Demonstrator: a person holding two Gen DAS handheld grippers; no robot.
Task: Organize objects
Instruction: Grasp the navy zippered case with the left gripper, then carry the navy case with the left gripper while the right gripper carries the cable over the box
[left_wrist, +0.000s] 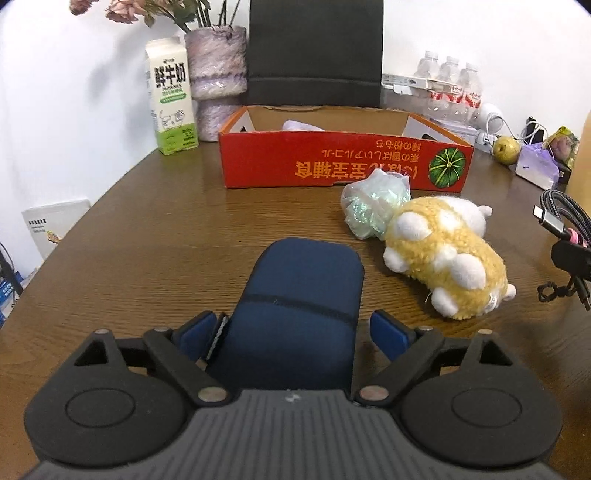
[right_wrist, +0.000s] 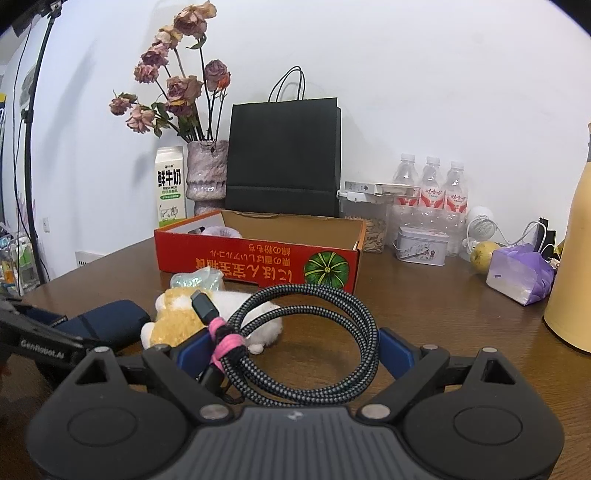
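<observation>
Left gripper (left_wrist: 293, 334) spread wide astride the navy soft case (left_wrist: 299, 306), which lies flat on the near table (left_wrist: 147, 229); right pad clear, left pad at its edge. Case looks light and squashy: pinch across the short sides. Right gripper (right_wrist: 293, 349) jaws wide around the coiled braided cable (right_wrist: 314, 332), seemingly held.

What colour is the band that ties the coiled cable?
Pink and black band, clearest in the right wrist view.

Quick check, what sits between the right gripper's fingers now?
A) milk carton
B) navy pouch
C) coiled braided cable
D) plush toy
C: in the right wrist view the coiled braided cable, tied with a pink band, lies between the fingers of the right gripper.
</observation>
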